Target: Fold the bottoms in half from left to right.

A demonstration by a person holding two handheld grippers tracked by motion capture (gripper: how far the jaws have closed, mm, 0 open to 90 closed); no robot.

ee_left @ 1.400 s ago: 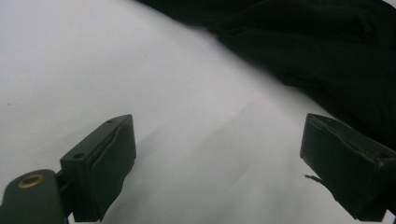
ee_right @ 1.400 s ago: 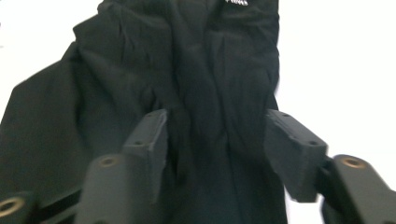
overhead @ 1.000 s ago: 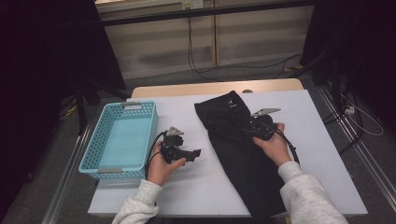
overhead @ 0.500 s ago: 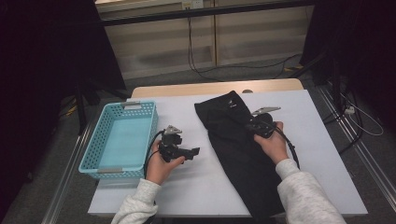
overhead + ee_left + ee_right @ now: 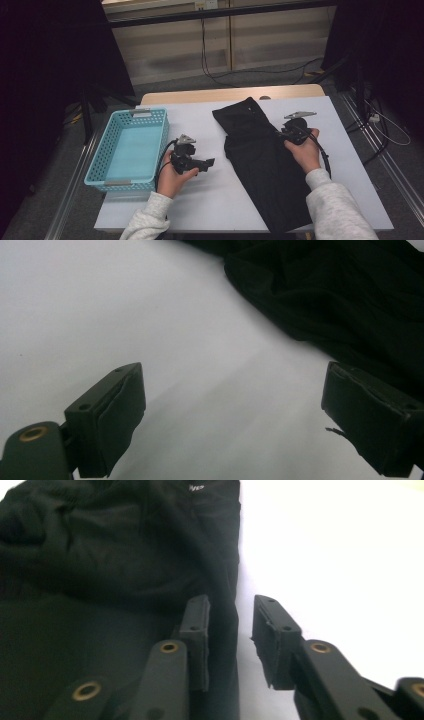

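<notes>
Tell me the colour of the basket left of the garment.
Light turquoise basket, clearest in the high view.

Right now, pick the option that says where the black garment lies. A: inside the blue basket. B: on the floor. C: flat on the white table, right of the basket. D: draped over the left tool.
C: the black garment lies spread on the white table, to the right of the blue basket.
</notes>
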